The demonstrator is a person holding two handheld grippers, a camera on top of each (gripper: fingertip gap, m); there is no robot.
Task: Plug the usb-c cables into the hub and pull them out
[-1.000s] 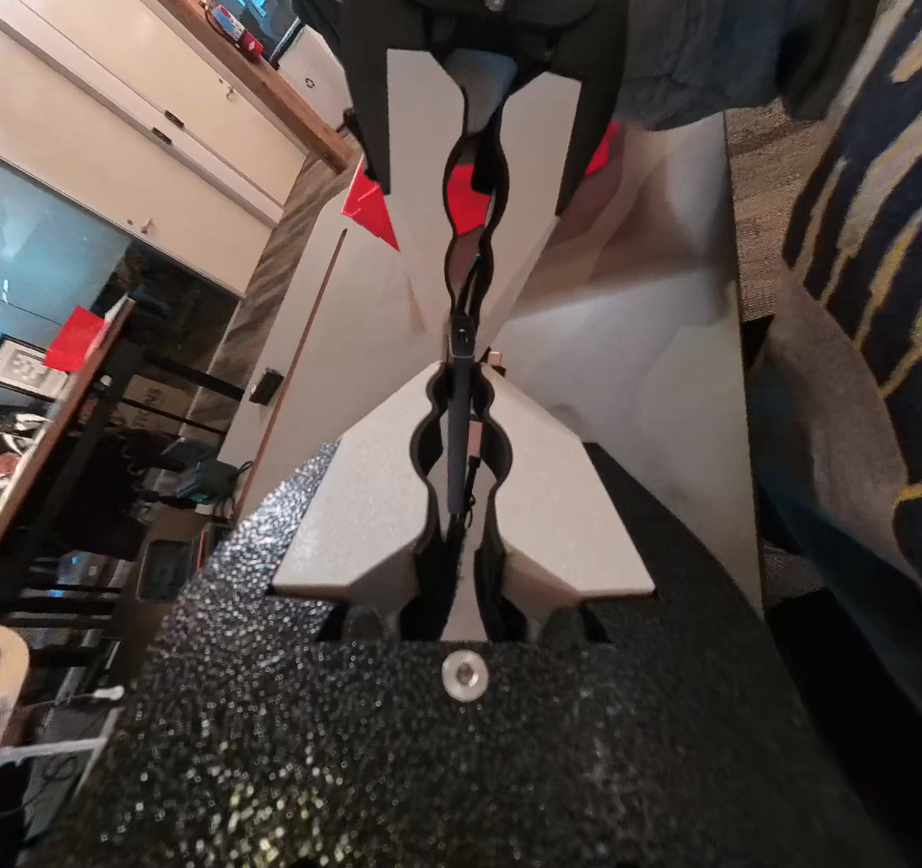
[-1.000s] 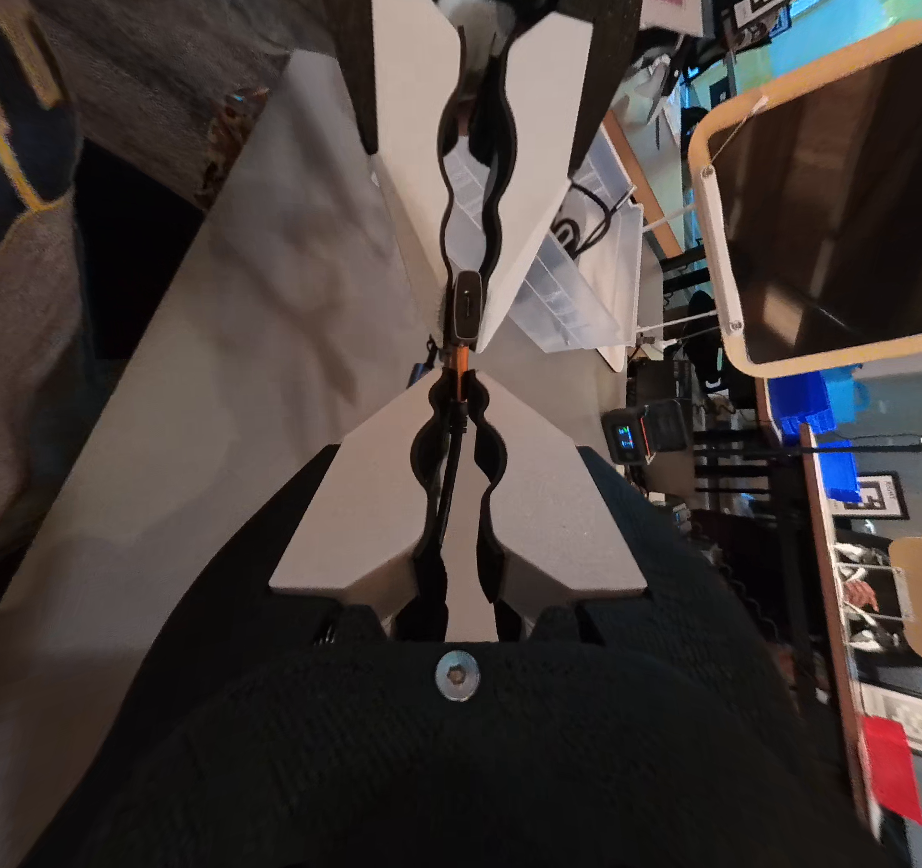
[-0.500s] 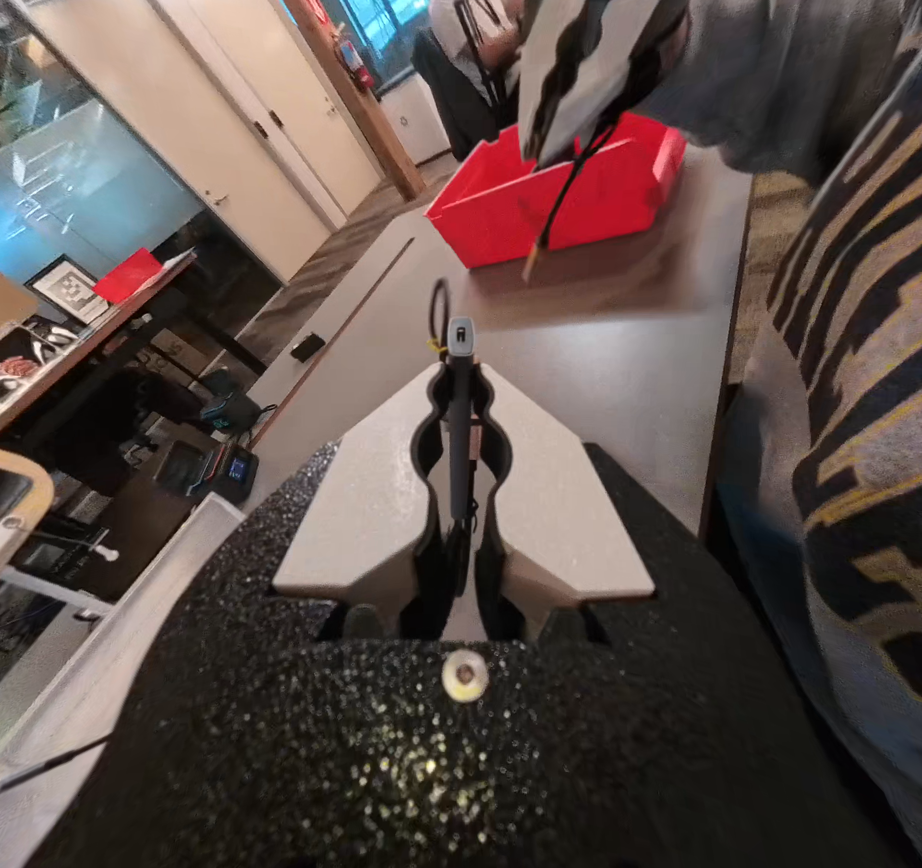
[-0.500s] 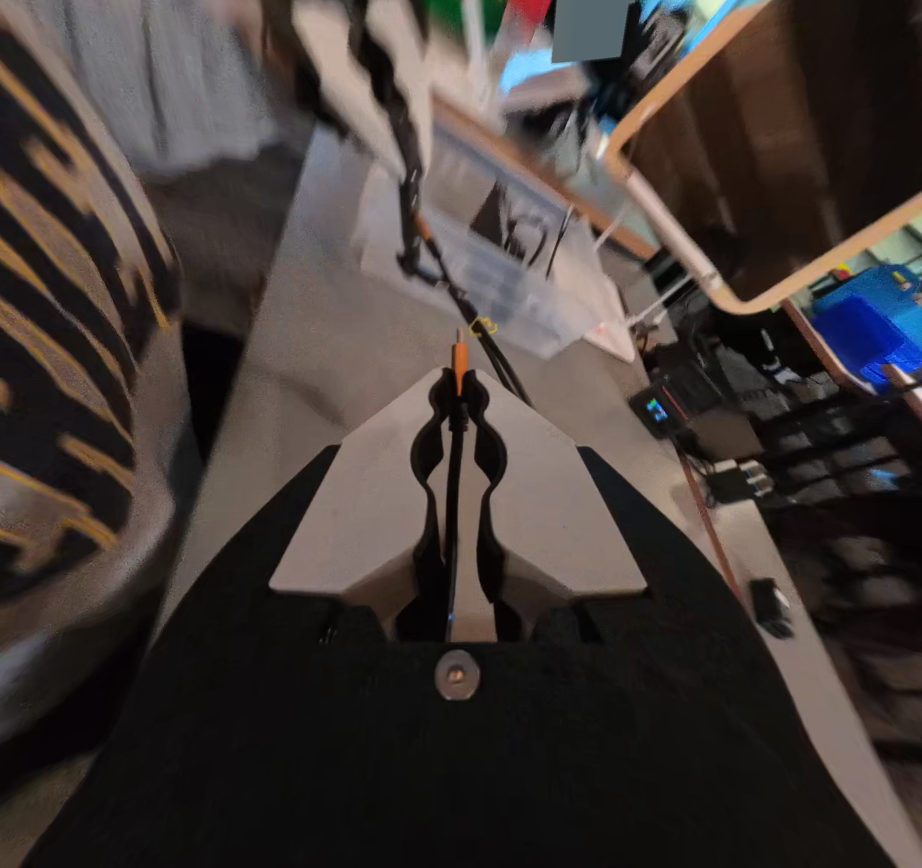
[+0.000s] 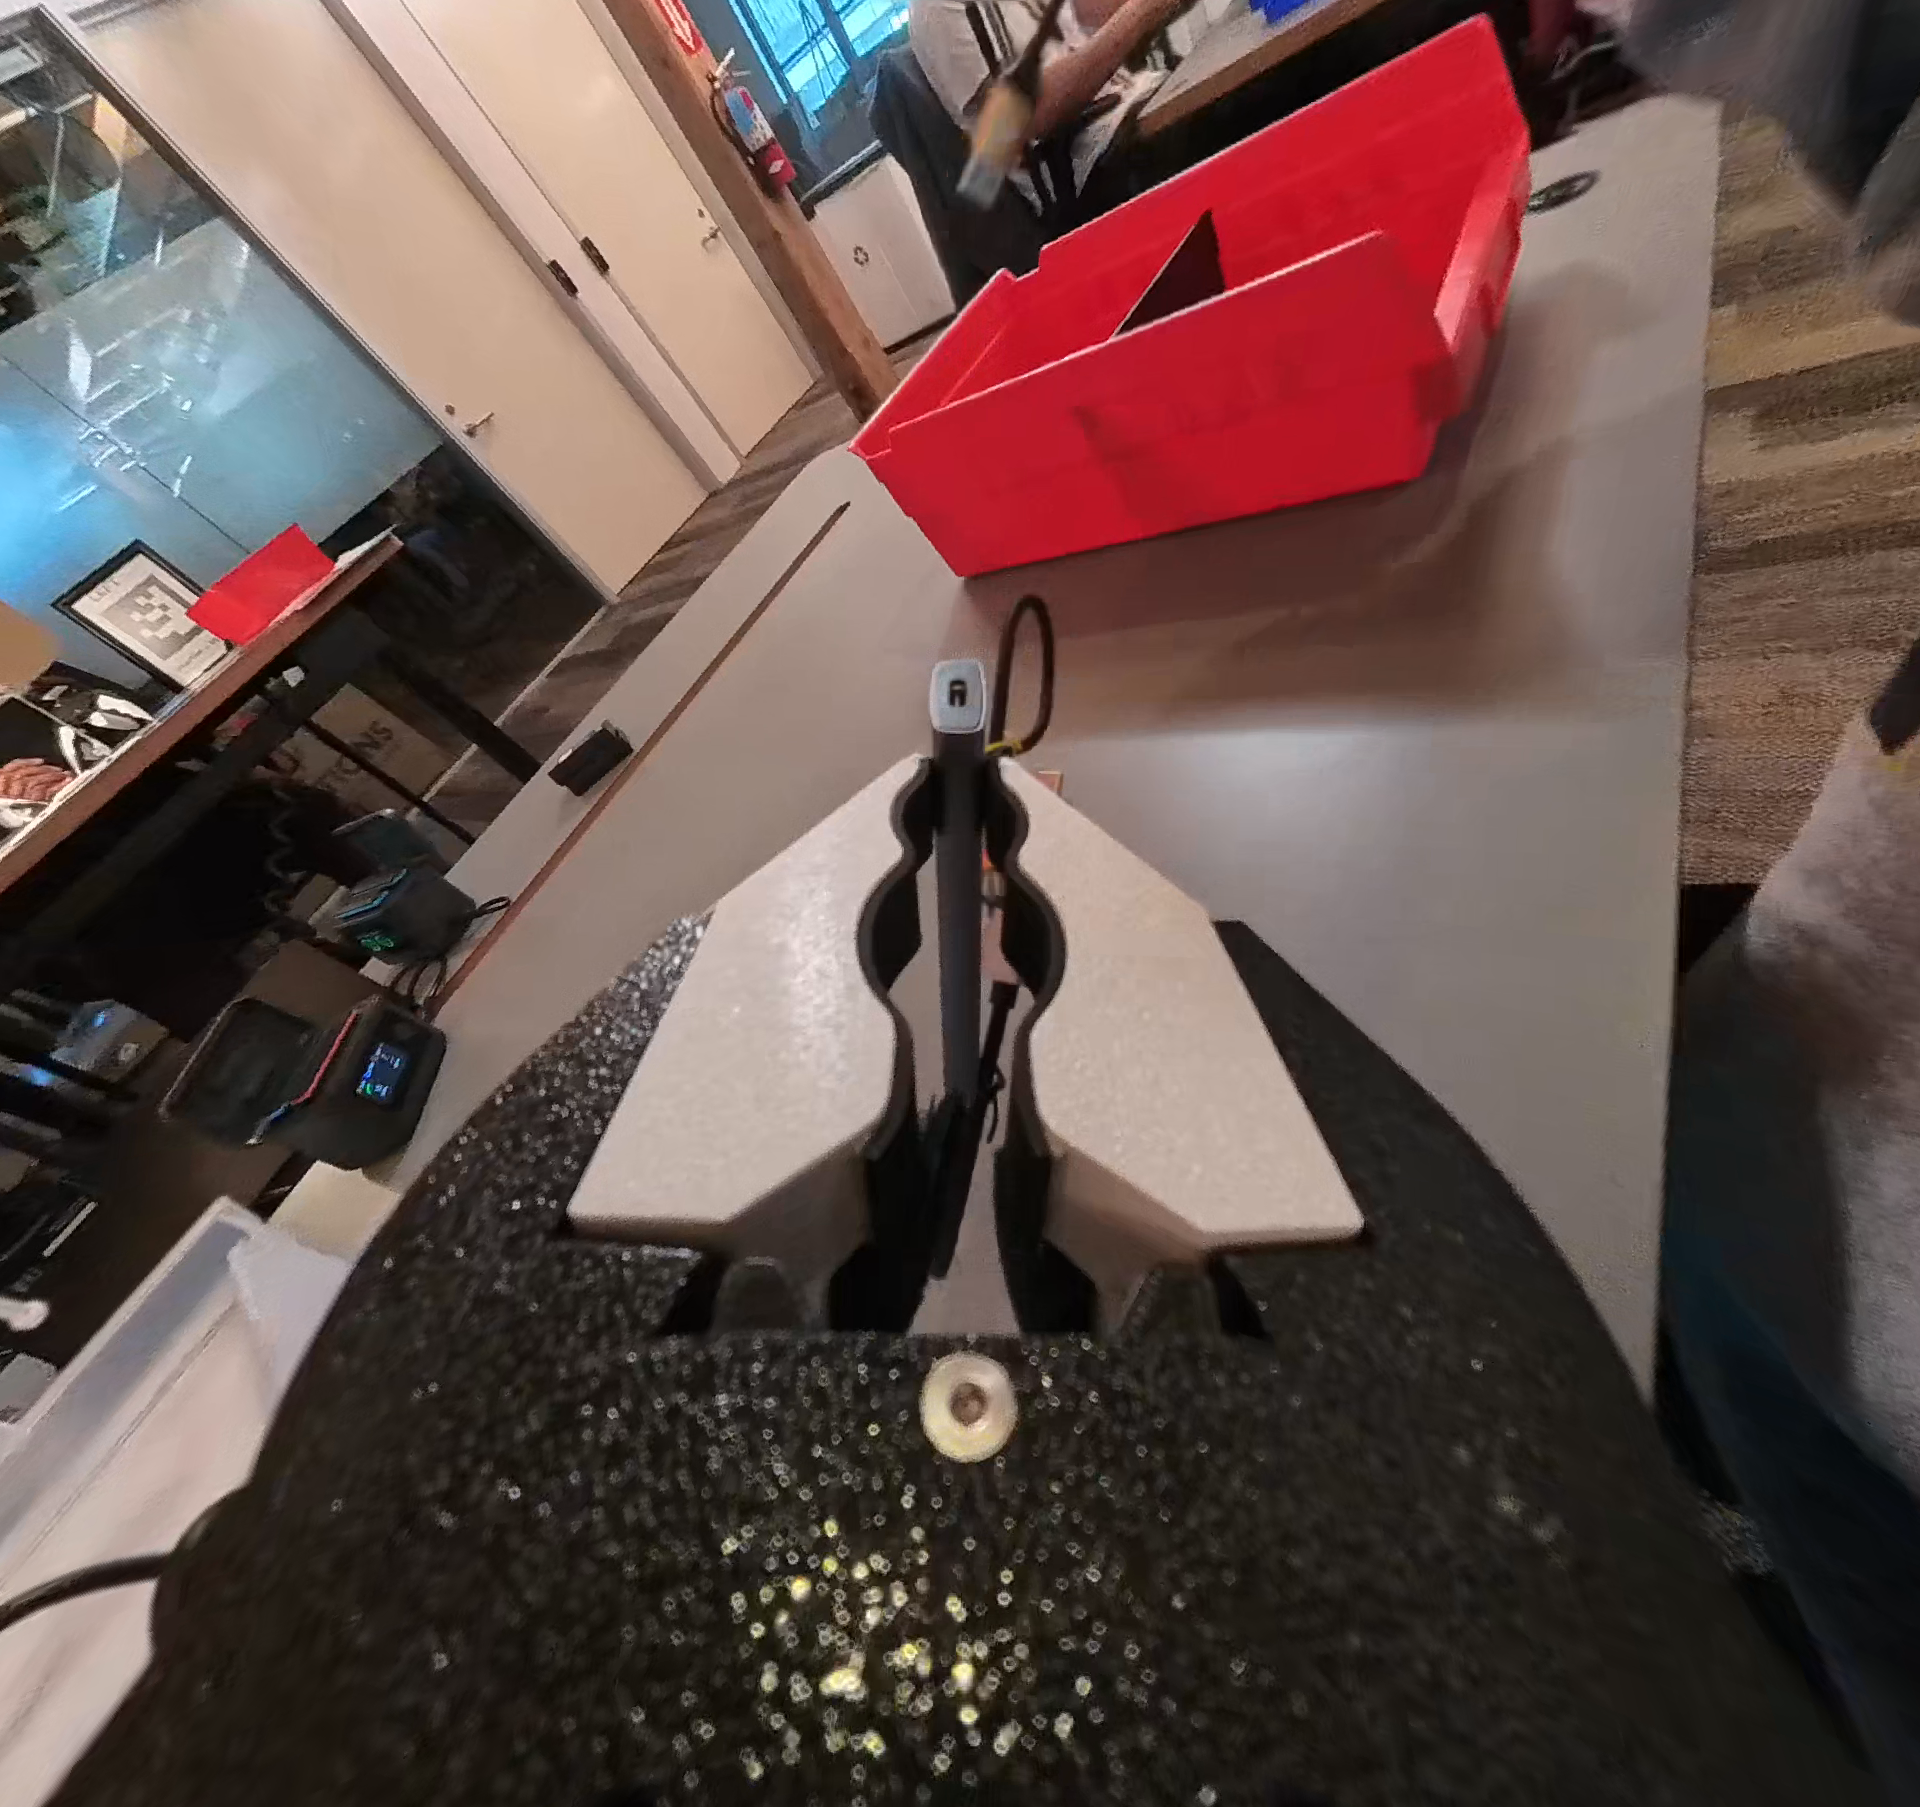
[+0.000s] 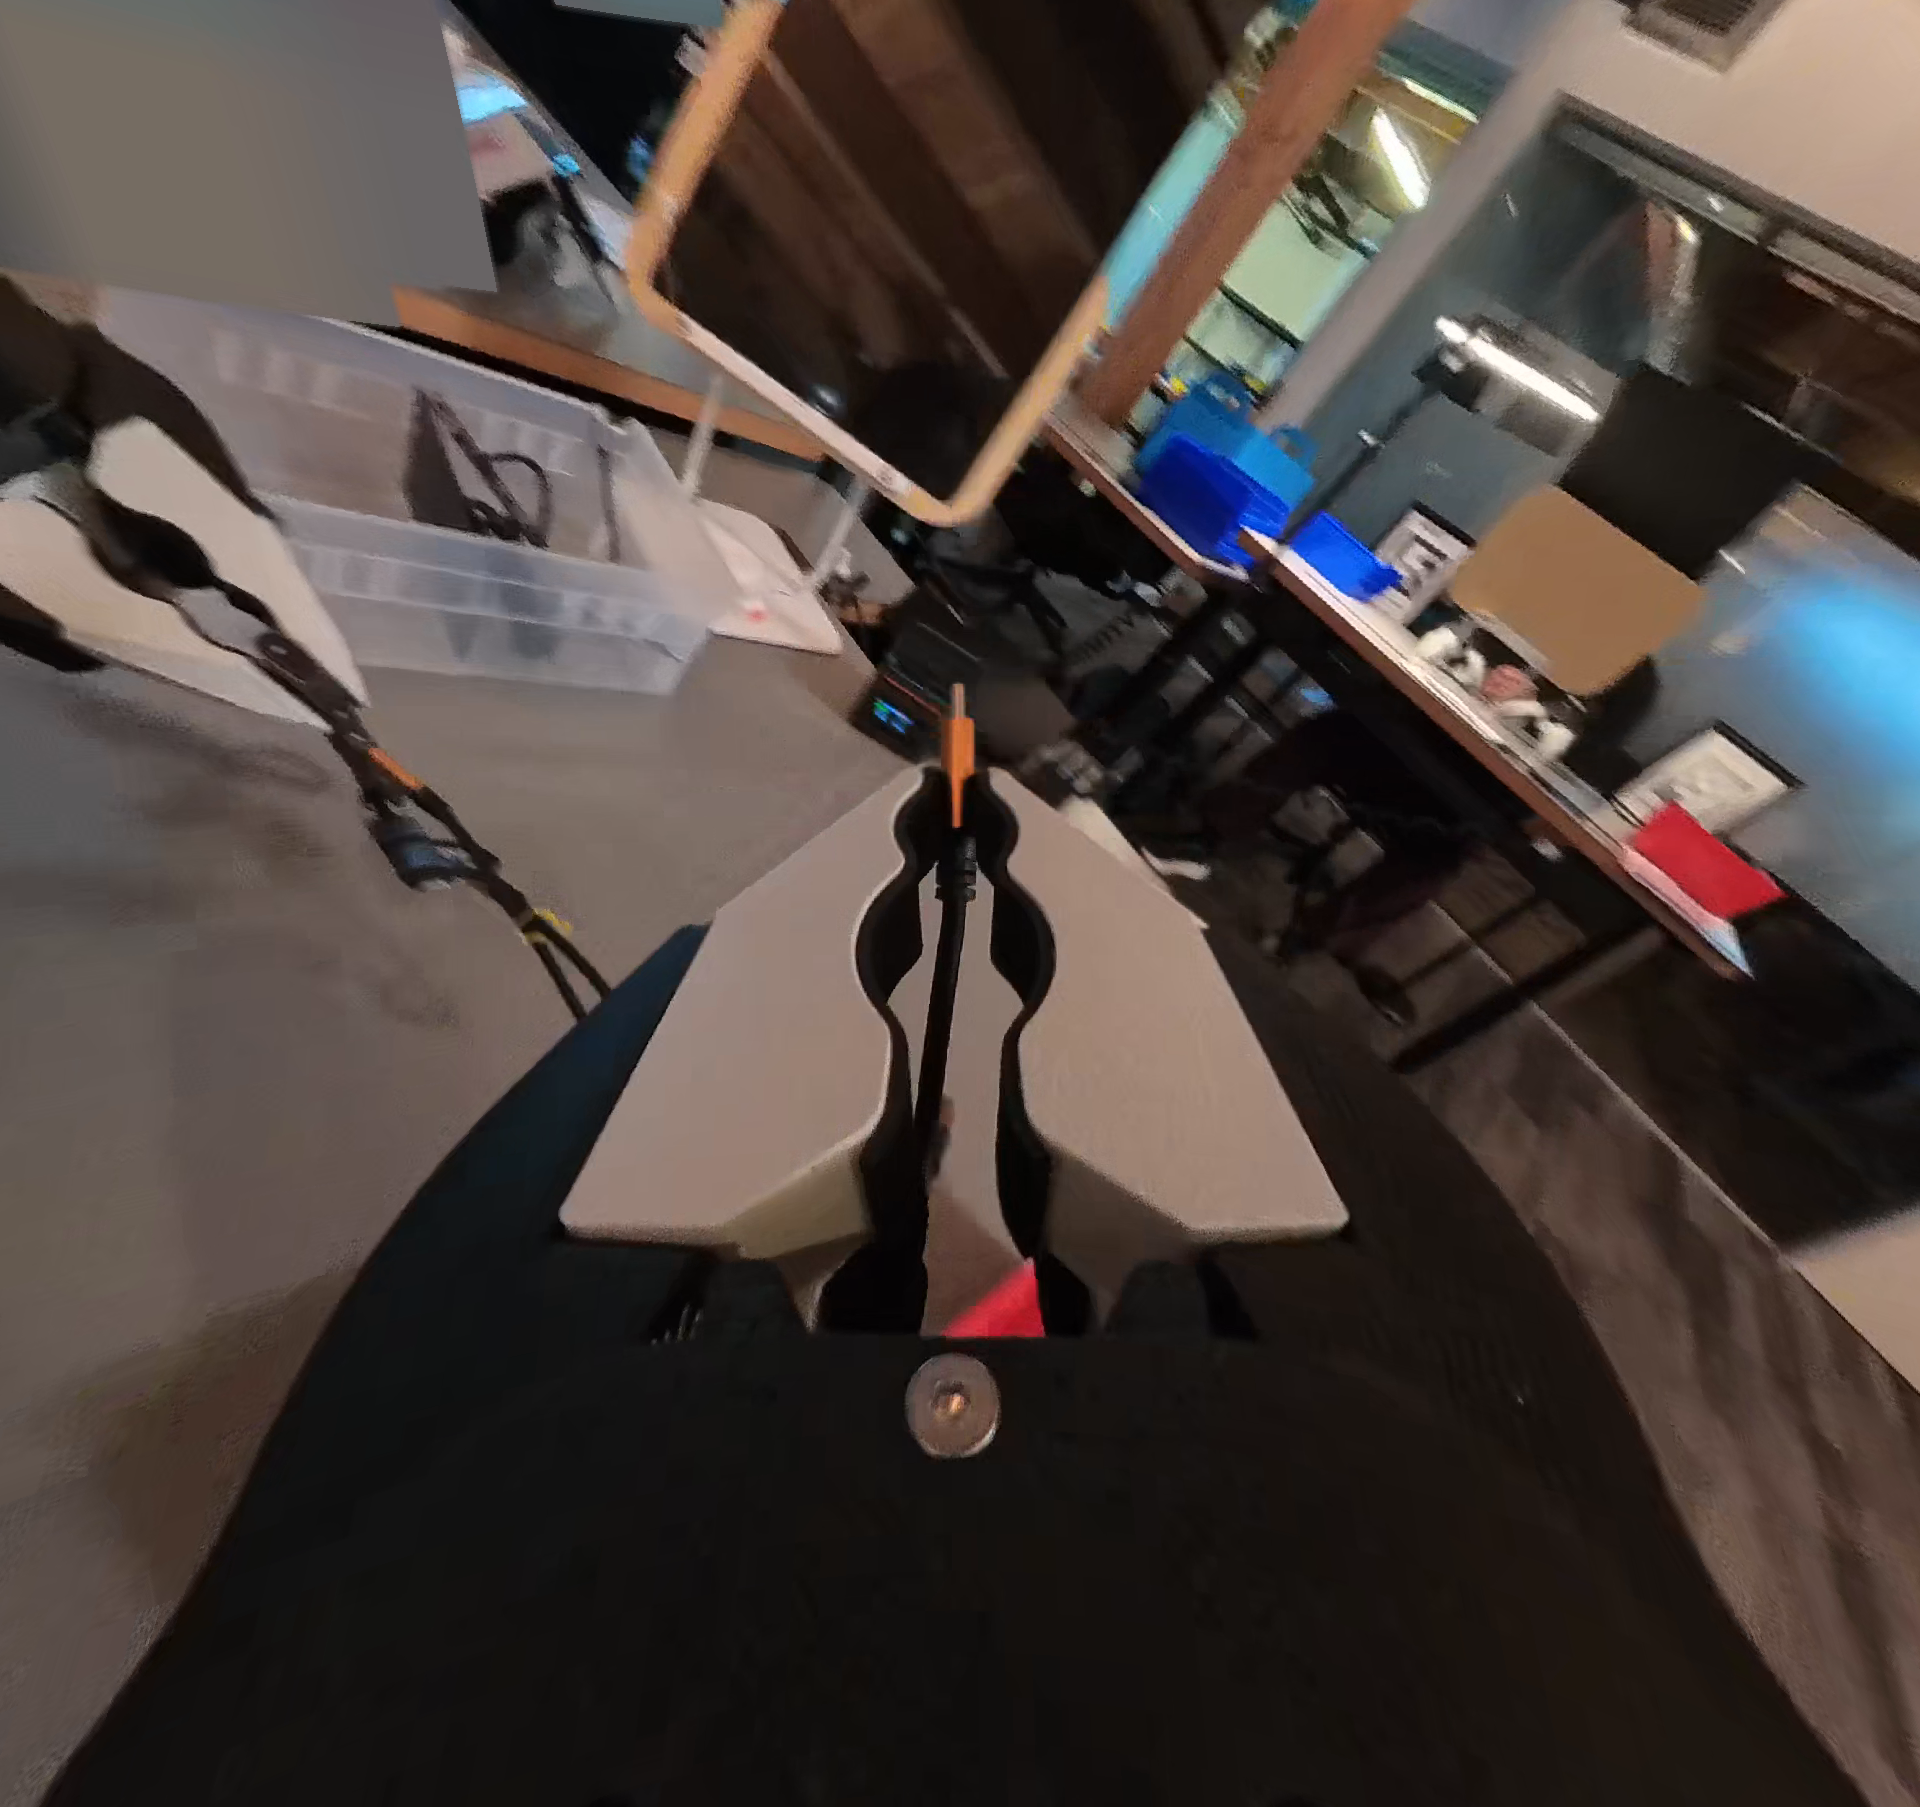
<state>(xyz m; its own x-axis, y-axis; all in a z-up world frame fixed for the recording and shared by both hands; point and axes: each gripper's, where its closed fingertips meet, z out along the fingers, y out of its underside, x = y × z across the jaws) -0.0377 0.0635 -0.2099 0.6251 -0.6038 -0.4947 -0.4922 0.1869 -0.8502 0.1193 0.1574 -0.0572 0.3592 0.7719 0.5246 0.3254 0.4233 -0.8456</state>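
My left gripper (image 5: 958, 770) is shut on a thin dark grey hub (image 5: 954, 708), held edge-on above the grey table (image 5: 1403, 822), its port end poking past the tips. A black cable loop (image 5: 1031, 635) shows behind the hub. My right gripper (image 6: 958, 783) is shut on a black usb-c cable (image 6: 940, 978), and its orange plug (image 6: 958, 744) sticks out free in the air. The left gripper (image 6: 312, 677) also shows far left in the right wrist view, with a cable (image 6: 499, 895) trailing from it. A blurred cable end (image 5: 992, 147) hangs above.
A red bin (image 5: 1195, 407) stands on the table ahead of the left gripper. A clear plastic bin (image 6: 499, 594) with cables stands at the far side. A person's grey sleeve (image 5: 1766, 12) is at the upper right. Other desks and floor lie beyond the table's edges.
One second ago the two grippers met tip to tip, plug at the hub. The right gripper has since pulled away with the plug out, and the grippers are now far apart.
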